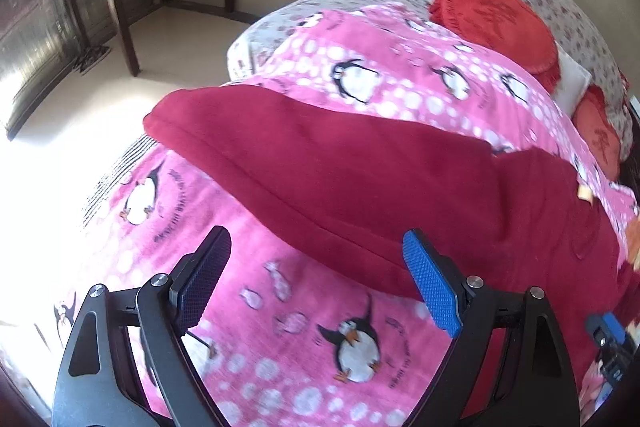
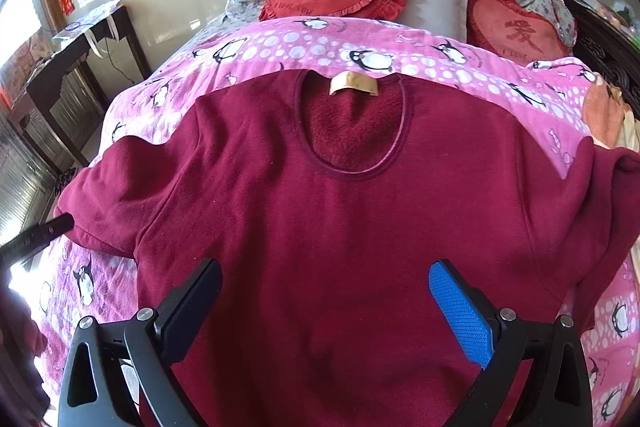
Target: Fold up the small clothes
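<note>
maroon fleece top point(image 2: 320, 211) spread flat, collar up, on penguin blanket point(image 2: 280, 43) | left gripper point(image 1: 316, 275) spread wide, empty, by its left sleeve point(image 1: 304, 163) | right gripper point(image 2: 326, 301) spread wide, empty, over its chest | risk: pinching blanket along with sleeve; thick fleece slipping mid-fold

Bright daylight enters from the left in both fisheye views. In the left wrist view the floor point(image 1: 48, 163) is blown out to white glare, and the whole picture is slightly soft with motion blur. The right wrist view is sharper. Both bend strongly at the edges, with dark rounded corners.
</note>
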